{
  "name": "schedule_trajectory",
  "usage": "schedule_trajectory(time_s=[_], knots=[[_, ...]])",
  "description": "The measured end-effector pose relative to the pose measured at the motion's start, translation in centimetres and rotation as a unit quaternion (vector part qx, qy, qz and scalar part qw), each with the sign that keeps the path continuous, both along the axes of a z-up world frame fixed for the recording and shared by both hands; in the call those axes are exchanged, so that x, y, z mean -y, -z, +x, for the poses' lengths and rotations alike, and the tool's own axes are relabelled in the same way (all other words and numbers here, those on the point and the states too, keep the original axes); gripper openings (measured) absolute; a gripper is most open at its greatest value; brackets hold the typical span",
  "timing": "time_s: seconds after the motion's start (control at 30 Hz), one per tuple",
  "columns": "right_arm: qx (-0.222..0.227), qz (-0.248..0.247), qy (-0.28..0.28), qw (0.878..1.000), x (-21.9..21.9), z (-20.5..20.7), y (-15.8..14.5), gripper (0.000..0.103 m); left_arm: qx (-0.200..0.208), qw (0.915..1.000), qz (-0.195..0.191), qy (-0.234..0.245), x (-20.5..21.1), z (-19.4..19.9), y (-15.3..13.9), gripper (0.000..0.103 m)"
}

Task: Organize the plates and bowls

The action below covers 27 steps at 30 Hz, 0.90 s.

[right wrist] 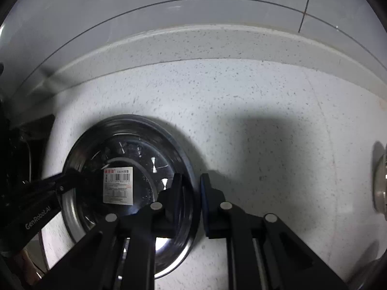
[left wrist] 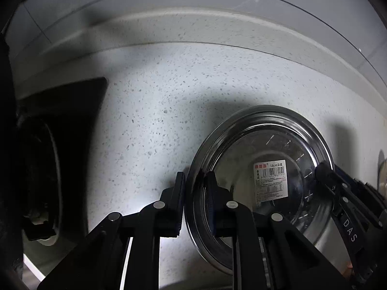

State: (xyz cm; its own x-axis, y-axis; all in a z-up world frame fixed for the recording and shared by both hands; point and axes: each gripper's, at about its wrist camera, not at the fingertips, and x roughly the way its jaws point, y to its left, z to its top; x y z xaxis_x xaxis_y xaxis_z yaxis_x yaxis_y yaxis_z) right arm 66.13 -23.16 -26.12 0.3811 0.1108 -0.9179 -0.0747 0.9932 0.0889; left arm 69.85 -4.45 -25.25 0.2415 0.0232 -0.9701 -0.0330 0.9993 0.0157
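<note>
A shiny steel plate (left wrist: 263,130) with a white barcode label (left wrist: 271,181) lies on the speckled white counter. My left gripper (left wrist: 194,186) straddles its left rim, one finger outside and one inside, closed on the rim. My right gripper (right wrist: 191,188) straddles the right rim of the same plate (right wrist: 116,130), also closed on it. Each gripper shows in the other's view: the right one (left wrist: 324,169) on the plate's right rim, the left one (right wrist: 70,174) on its left rim.
A black stove top with a burner (left wrist: 43,169) lies to the left. The counter's raised back edge (left wrist: 193,26) and a tiled wall run behind. Another steel dish (right wrist: 379,183) sits at the far right edge.
</note>
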Motion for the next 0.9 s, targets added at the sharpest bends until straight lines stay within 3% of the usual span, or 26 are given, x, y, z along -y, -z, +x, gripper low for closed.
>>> schedule_trajectory(time_s=[0.27, 0.47, 0.63, 0.9], knots=[[0.034, 0.003, -0.003, 0.999, -0.9, -4.4, -4.2, 0.013, 0.029, 0.9993, -0.021, 0.005, -0.9, -3.9, -4.9, 0.013], [0.042, 0.015, -0.002, 0.999, -1.5, -9.6, -6.1, 0.012, 0.043, 0.9986, -0.024, 0.02, -2.2, -9.9, -7.3, 0.012], [0.032, 0.02, 0.009, 0.999, -2.3, -14.6, -5.2, 0.012, 0.027, 0.9988, -0.032, 0.025, -3.6, -14.6, -7.0, 0.012], [0.007, 0.008, 0.024, 1.0, -3.8, -18.6, -1.5, 0.012, 0.0, 0.9989, -0.017, 0.044, -3.8, -19.0, -4.6, 0.013]])
